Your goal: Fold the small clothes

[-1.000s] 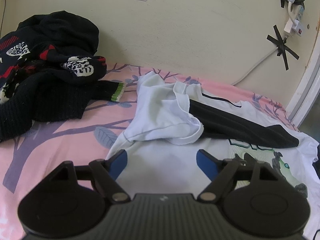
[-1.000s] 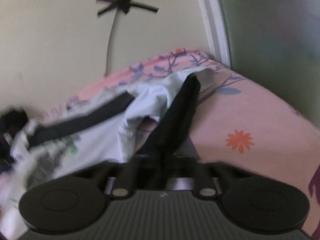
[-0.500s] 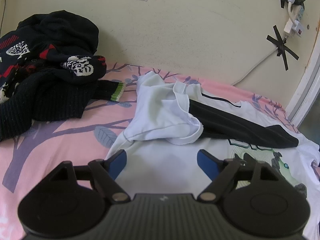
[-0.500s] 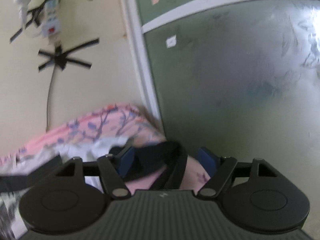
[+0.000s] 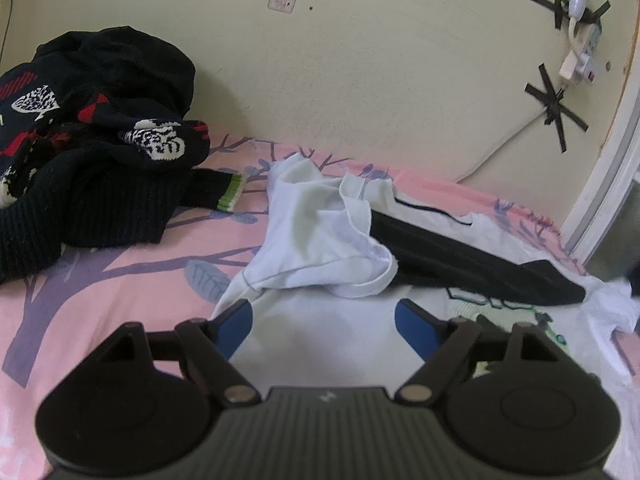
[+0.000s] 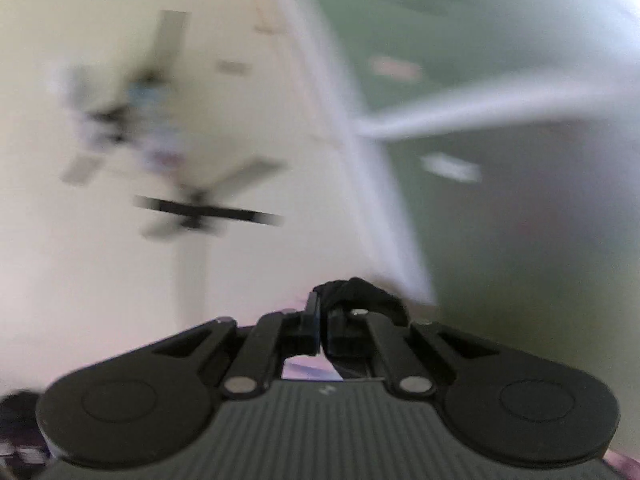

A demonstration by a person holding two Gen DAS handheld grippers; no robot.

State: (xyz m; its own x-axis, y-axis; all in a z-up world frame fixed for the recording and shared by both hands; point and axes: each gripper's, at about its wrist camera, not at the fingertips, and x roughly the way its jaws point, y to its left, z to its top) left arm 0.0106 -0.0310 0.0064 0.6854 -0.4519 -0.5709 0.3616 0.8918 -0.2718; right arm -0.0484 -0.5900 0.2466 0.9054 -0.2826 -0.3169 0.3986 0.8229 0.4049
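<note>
The white T-shirt [image 5: 332, 344] is lying spread on the pink bed sheet [image 5: 100, 280], its printed front facing up and its near body panel flat. One sleeve and shoulder are bunching into a loose white heap on the shirt's far side, and a black sleeve [image 5: 472, 264] is lying slantwise across the chest, just beside that heap. This is thin, limp jersey (light, soft, nothing breakable), so it will likely sag and drag rather than hold a crease; taking it by a hem, a cuff or a seam should give a firmer bite than pinching the open panel.

The left claw [image 5: 324, 320] is hovering over the shirt's near panel with its blue pads wide apart and nothing between them. The right claw [image 6: 320, 320] is pinching shut on a fold of black fabric [image 6: 360, 296], probably the shirt's other dark sleeve, though the blur is leaving that uncertain.

Beyond the shirt's left edge, a black patterned knit sweater [image 5: 92, 152] is sitting piled against the wall [image 5: 360, 80].
</note>
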